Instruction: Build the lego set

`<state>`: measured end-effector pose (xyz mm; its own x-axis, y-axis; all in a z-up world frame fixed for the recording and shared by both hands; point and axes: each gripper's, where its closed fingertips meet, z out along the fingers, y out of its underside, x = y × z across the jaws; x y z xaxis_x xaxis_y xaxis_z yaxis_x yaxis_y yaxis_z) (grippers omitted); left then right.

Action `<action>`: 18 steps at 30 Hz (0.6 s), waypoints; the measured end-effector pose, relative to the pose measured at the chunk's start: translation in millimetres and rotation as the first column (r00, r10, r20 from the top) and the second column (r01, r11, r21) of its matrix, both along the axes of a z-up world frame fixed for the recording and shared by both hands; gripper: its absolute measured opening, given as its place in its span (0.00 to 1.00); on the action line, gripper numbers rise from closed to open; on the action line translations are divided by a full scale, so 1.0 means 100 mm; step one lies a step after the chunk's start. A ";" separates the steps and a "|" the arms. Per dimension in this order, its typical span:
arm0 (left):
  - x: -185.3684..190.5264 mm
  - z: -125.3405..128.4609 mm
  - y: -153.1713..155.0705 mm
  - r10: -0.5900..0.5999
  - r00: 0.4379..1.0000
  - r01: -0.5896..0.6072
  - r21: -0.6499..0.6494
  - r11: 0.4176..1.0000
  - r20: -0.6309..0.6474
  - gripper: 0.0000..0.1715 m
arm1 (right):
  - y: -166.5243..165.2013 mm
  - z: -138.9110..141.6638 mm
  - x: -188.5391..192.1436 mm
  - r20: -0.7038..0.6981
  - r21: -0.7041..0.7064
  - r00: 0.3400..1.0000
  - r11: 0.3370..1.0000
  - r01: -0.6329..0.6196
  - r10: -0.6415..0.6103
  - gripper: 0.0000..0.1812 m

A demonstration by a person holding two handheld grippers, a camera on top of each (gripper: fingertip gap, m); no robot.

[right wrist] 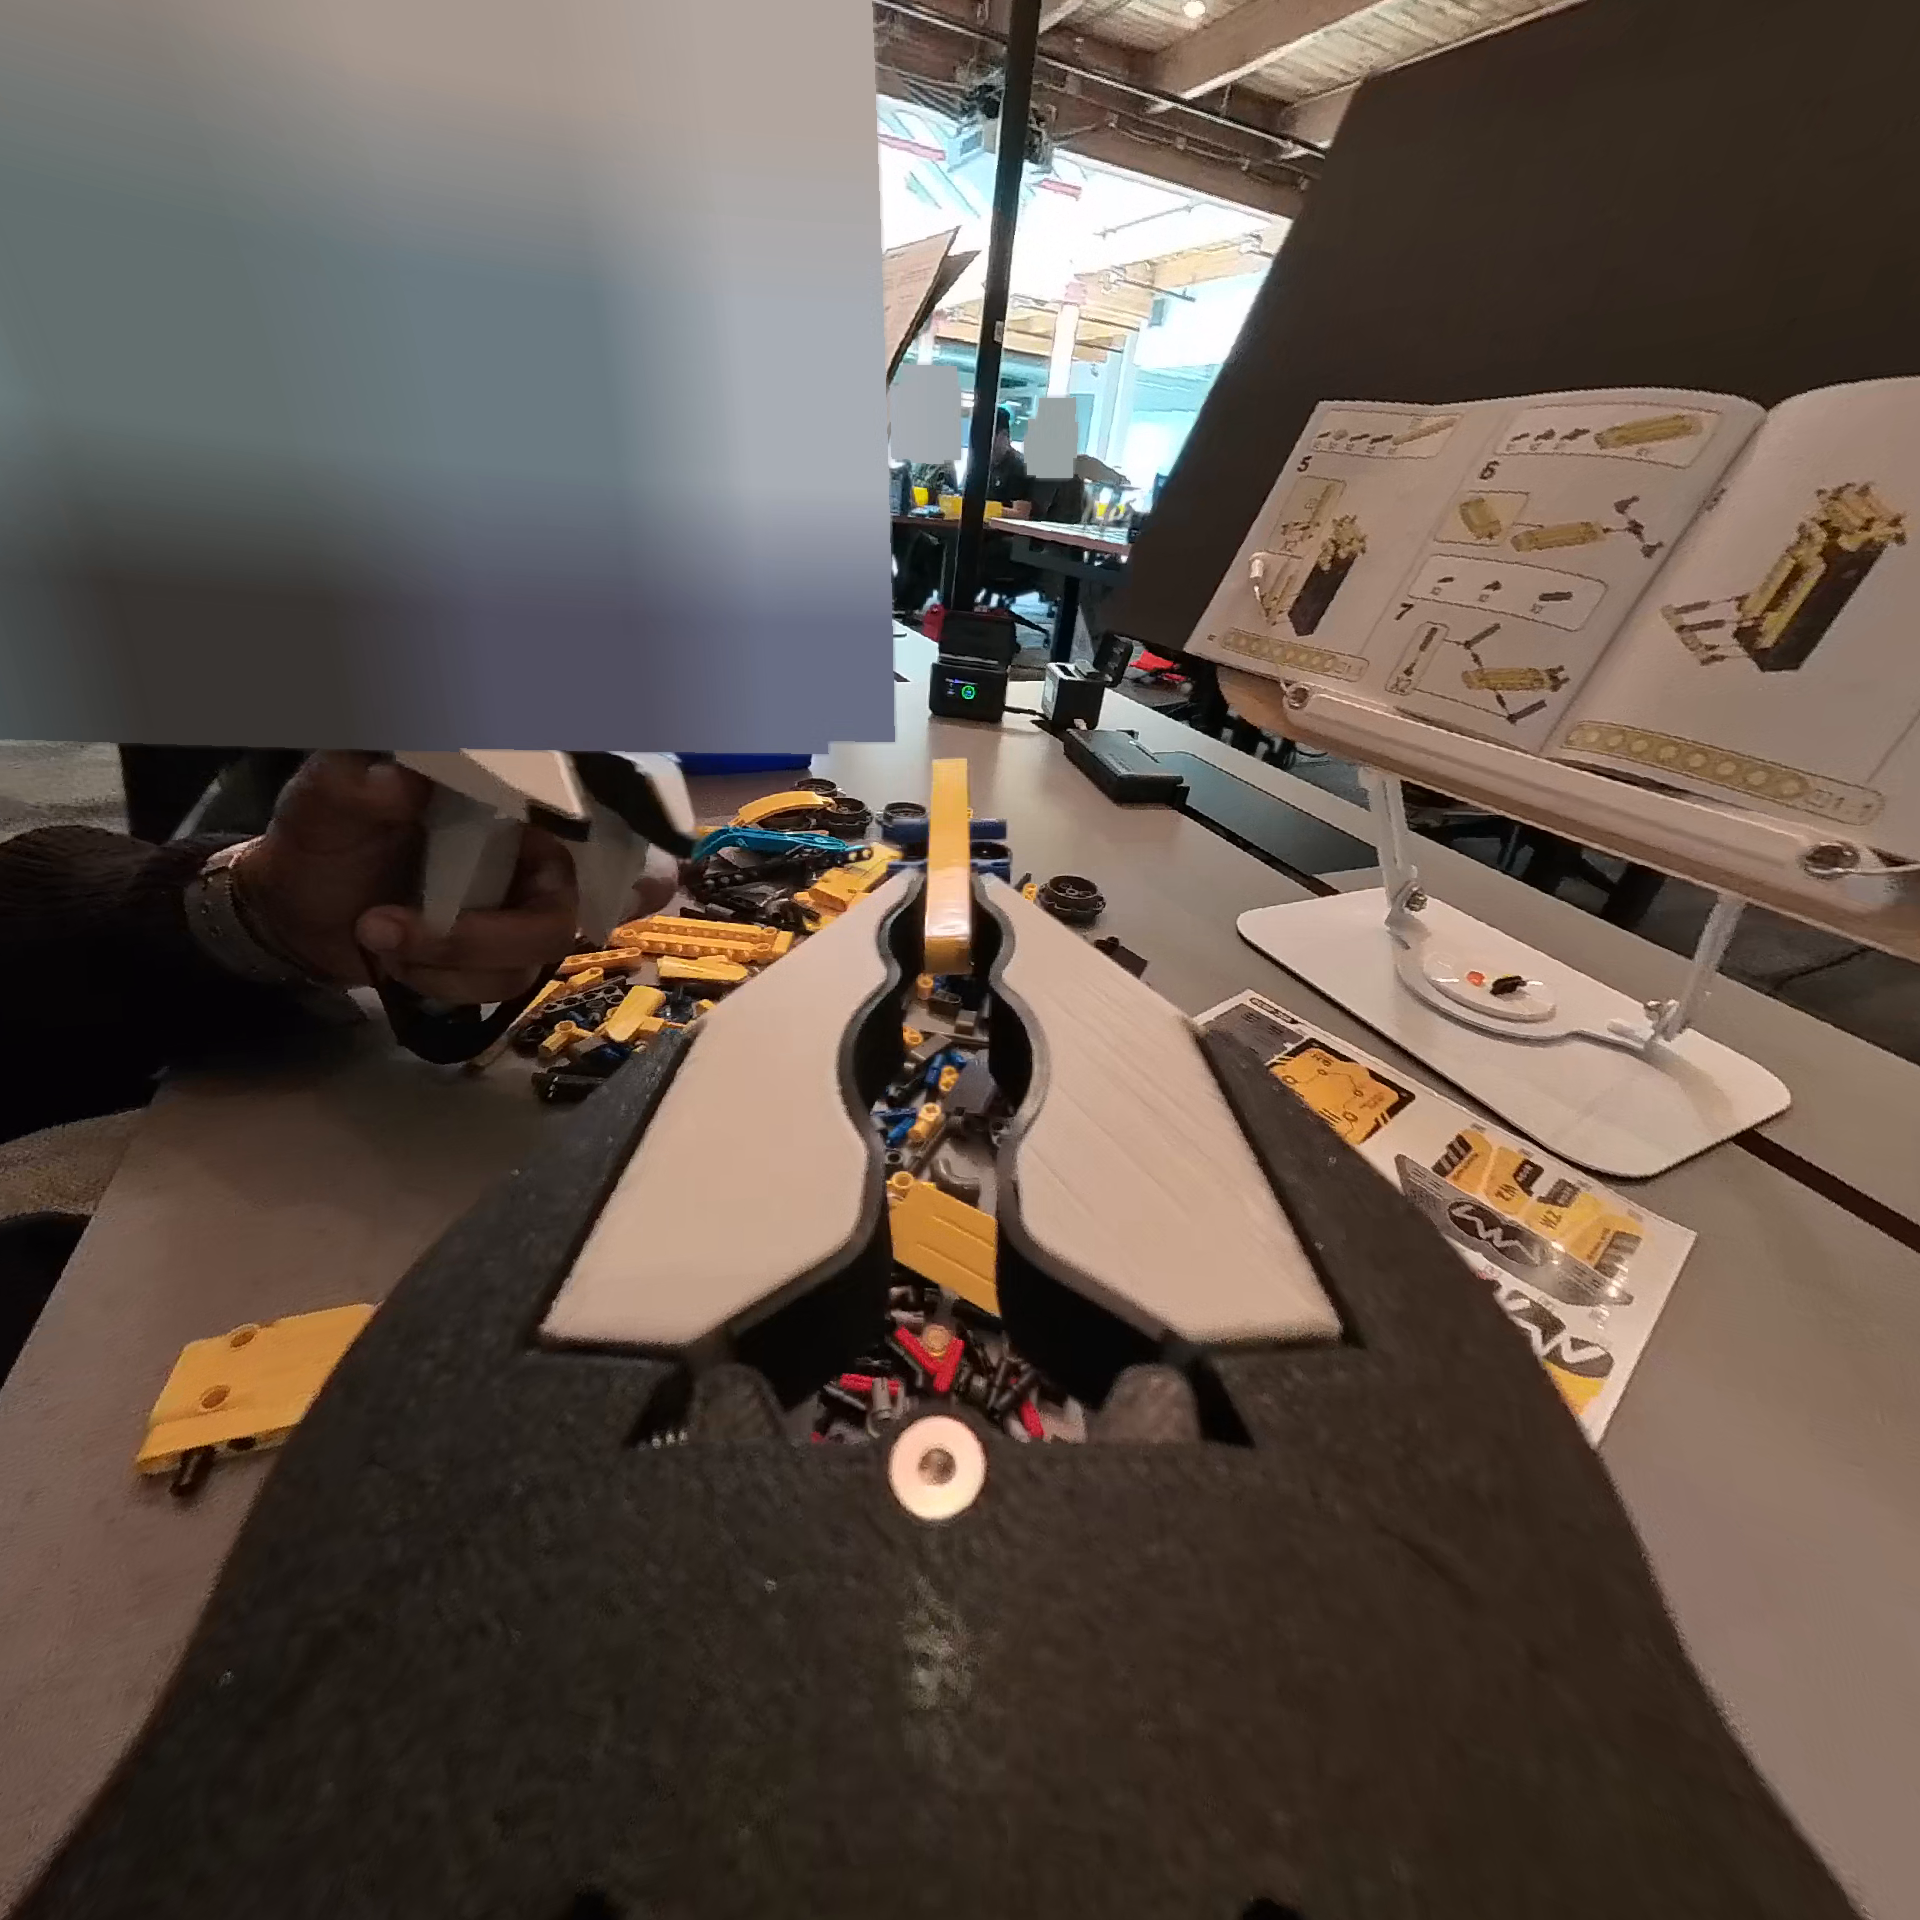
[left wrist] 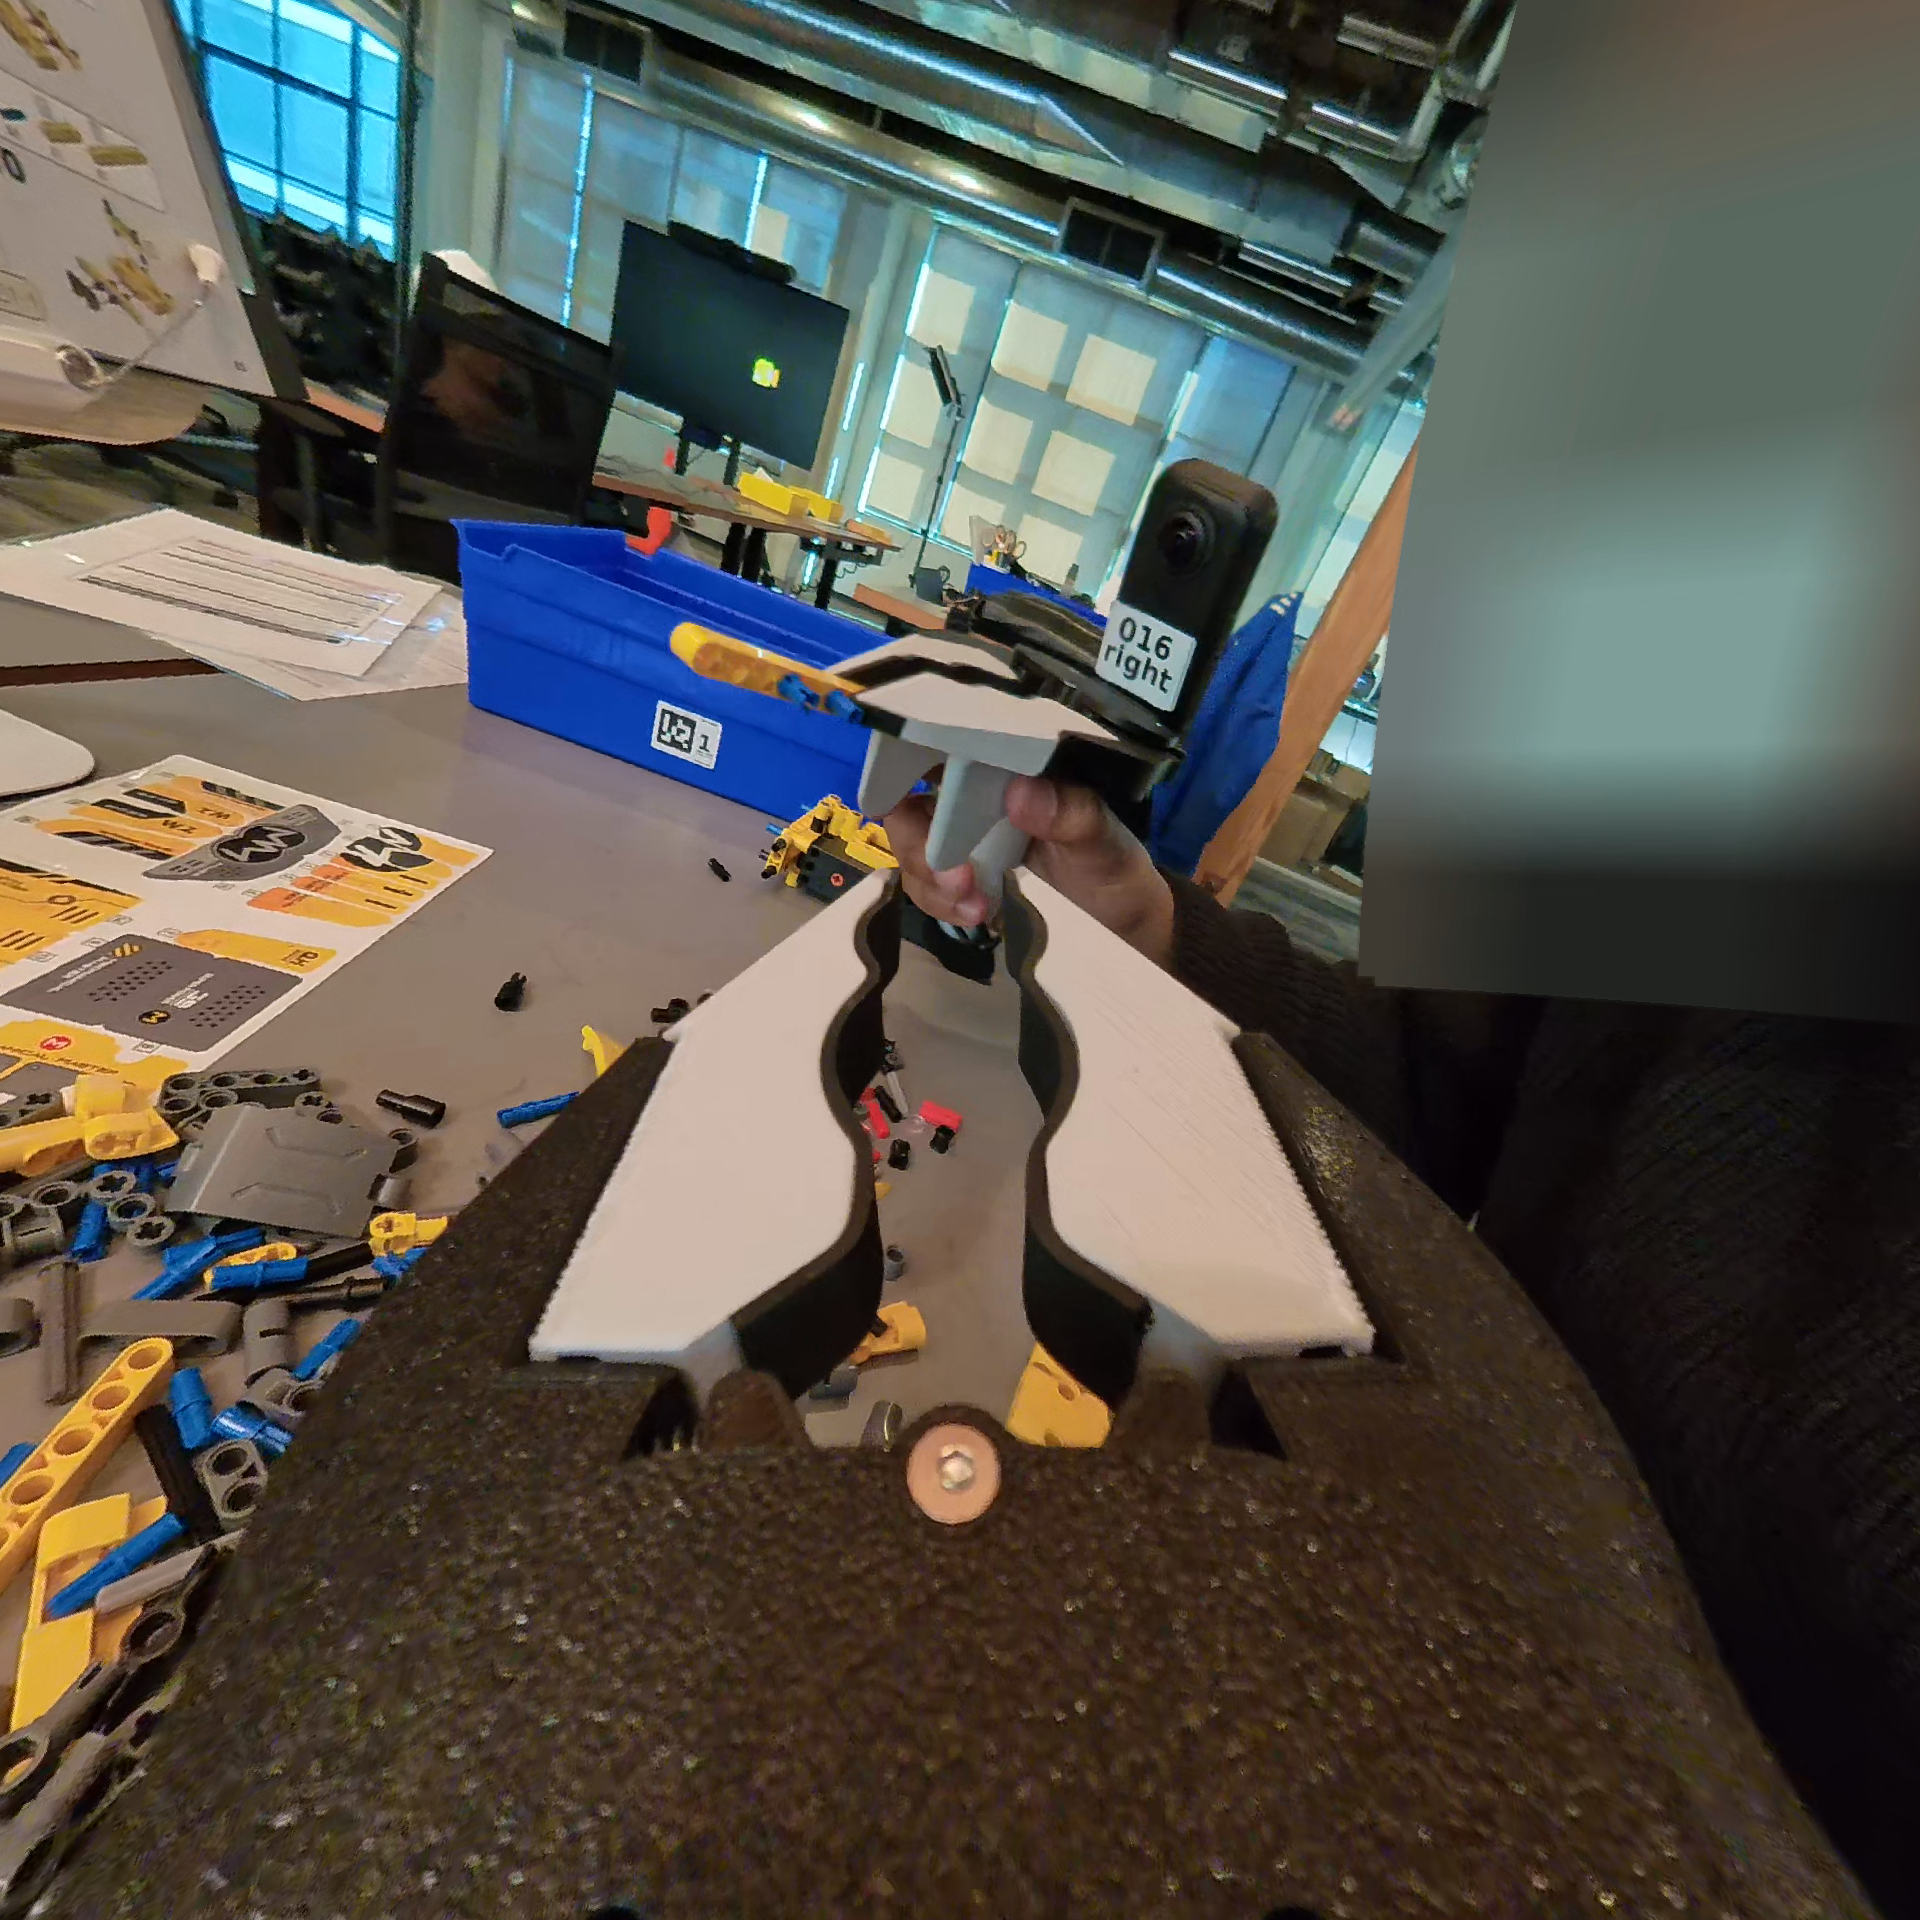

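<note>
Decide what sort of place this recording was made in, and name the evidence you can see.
Probably a shared open-plan workshop or lab: a grey work table strewn with loose building-kit parts, an instruction booklet propped on a stand, and rows of desks with monitors beneath exposed ceiling ducts.

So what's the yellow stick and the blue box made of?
Yellow stick: looks like hard, smooth plastic, glossy with moulded round holes. Blue box: probably stiff plastic too, with an even colour and thin moulded walls with a slight sheen.

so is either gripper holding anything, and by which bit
The right gripper pinches a long yellow plastic holed beam by one end; the rest sticks out ahead. The left gripper is open and holds nothing.
</note>
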<state>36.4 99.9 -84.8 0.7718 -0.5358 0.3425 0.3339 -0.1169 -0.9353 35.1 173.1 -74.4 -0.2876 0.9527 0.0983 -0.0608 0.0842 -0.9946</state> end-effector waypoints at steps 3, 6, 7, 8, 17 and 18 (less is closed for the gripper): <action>0.02 -0.02 0.00 -0.004 1.000 0.004 -0.002 1.000 -0.018 0.11 | 0.09 0.00 0.00 -0.003 -0.023 1.000 1.000 0.021 -0.021 0.04; 0.06 -0.06 0.01 0.000 0.998 -0.001 -0.013 1.000 -0.061 0.11 | 0.15 0.07 0.03 -0.048 -0.021 0.998 0.999 0.040 -0.041 0.04; 0.08 -0.09 0.02 -0.003 0.997 0.002 -0.018 1.000 -0.081 0.11 | 0.15 0.12 0.06 -0.079 -0.015 0.996 0.999 0.047 -0.048 0.04; 0.11 -0.11 0.02 -0.006 0.994 0.004 -0.023 1.000 -0.105 0.11 | 0.16 0.17 0.08 -0.108 -0.011 0.992 0.998 0.058 -0.059 0.04; 0.61 -0.46 -0.31 -0.170 0.930 0.119 -0.171 0.978 -0.326 0.17 | 0.15 0.39 0.50 -0.286 0.126 0.928 0.951 0.282 -0.238 0.04; 0.67 -0.55 -0.37 -0.186 0.913 0.120 -0.198 0.973 -0.363 0.17 | 0.08 0.40 0.58 -0.315 0.137 0.917 0.944 0.300 -0.246 0.04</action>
<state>103.9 63.1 -139.7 0.7739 -0.6181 0.1378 -0.0738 -0.3041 -0.9498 92.6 181.3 -34.6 0.0484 0.9485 0.3129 -0.2926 0.3130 -0.9036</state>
